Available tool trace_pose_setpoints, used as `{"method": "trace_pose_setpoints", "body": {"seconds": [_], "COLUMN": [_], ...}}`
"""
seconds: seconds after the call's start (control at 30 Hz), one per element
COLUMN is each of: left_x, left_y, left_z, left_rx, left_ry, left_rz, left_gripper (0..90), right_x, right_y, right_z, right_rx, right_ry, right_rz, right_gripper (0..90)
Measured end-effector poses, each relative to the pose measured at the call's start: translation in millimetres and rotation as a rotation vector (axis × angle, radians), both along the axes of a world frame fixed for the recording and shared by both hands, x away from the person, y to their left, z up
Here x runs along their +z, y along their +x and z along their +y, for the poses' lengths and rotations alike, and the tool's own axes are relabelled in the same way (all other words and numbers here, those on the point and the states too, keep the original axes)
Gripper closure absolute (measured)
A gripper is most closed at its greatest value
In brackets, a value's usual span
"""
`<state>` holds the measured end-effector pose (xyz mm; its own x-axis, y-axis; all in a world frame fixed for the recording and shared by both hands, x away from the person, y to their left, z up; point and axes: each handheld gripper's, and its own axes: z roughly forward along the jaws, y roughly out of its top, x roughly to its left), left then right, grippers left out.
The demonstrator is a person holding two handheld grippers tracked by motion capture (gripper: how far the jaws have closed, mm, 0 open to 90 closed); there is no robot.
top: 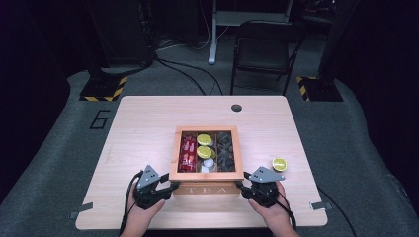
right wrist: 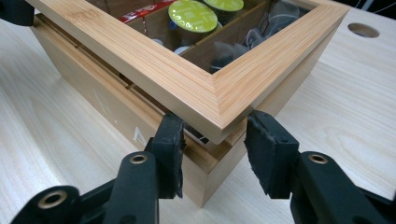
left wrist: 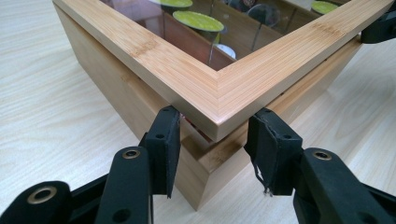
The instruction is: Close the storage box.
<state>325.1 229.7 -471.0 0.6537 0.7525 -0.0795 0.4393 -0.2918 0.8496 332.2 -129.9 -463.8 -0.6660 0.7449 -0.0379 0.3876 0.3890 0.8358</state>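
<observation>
Two tongs flank the near corners of the wooden tea box (top: 206,157), which sits mid-desk (top: 143,123). Left tongs (left wrist: 212,149) and right tongs (right wrist: 212,154) both gape wide around a corner, beneath the slightly raised glass lid (left wrist: 205,88). Half a lime (top: 279,164) lies just right of the box.

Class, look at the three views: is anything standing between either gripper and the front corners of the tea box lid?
Nothing visible does. The left gripper and the right gripper each straddle a front corner of the lid of the tea box, which sits slightly raised.
</observation>
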Motion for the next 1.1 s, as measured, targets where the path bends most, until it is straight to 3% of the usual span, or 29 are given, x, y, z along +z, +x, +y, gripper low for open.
{"method": "trace_pose_setpoints", "body": {"seconds": [0.07, 0.37, 0.4, 0.43, 0.57, 0.7, 0.83, 0.93, 1.1], "left_x": [-1.7, -3.3, -3.3, -3.4, -3.9, -5.5, -5.1, -3.8, -0.9], "left_y": [-1.1, -2.4, -2.4, -2.2, -1.6, -1.4, -2.0, -1.6, -0.5], "left_z": [-1.1, -1.8, -1.8, -1.3, -0.3, -1.6, -2.8, -0.4, 4.6], "left_rx": [0.001, 0.004, 0.004, 0.005, 0.003, -0.014, -0.011, 0.006, -0.004], "left_ry": [0.017, 0.029, 0.029, 0.016, 0.009, 0.026, 0.017, -0.002, -0.012], "left_rz": [0.001, -0.003, -0.003, 0.021, 0.025, 0.017, 0.013, -0.002, 0.006], "left_gripper": [51.6, 47.7, 44.9, 40.8, 35.1, 34.7, 34.3, 33.9, 33.6], "right_x": [-1.9, -3.8, -3.8, -4.4, -6.3, -4.0, -3.2, 1.1, 5.4], "right_y": [-0.4, -1.0, -1.0, -1.7, -2.8, -2.9, -4.0, -4.3, -1.6], "right_z": [0.7, 0.7, 0.7, 1.0, 2.7, 2.6, 4.0, 0.6, -10.7], "right_rx": [-0.006, -0.003, -0.003, -0.009, 0.000, 0.003, -0.009, -0.010, -0.037], "right_ry": [-0.002, -0.006, -0.006, -0.012, -0.038, -0.007, -0.004, 0.025, 0.077], "right_rz": [0.022, 0.041, 0.041, 0.053, 0.057, 0.059, 0.051, 0.040, 0.027], "right_gripper": [54.0, 53.7, 53.7, 50.1, 45.6, 40.4, 38.5, 38.3, 38.1]}}
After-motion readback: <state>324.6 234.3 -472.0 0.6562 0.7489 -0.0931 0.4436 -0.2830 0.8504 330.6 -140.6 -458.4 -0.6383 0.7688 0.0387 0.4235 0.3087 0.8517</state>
